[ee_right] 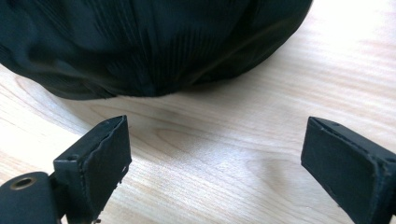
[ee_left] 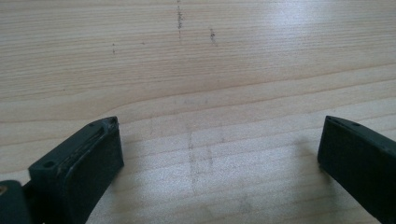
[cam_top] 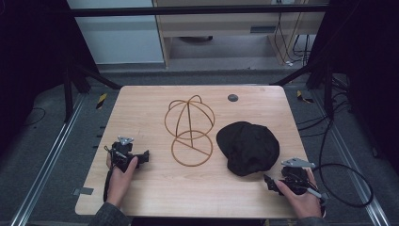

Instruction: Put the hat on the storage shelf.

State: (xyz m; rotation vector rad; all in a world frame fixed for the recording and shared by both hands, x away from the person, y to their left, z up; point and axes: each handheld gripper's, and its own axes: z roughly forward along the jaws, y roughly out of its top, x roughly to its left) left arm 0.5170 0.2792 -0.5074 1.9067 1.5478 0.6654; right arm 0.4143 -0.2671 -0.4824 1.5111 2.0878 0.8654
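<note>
One black cap (cam_top: 248, 147) and one wire hat stand (cam_top: 189, 130) are sitting mid-desk (cam_top: 141, 108), the cap right of the stand. The right hand-held gripper (ee_right: 215, 154) is gaping wide, empty, just near of the cap; the left hand-held gripper (ee_left: 219, 154) is likewise spreading wide over bare wood at the near left.

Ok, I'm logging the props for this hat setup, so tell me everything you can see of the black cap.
The black cap is soft dark fabric with ribbed folds and a rounded crown, lying slumped on the wooden table, right of the wire hat stand and apart from it. Nothing grips it: the right hand-held gripper sits just short of its near edge, jaws wide open. A brim cannot be made out.
</note>
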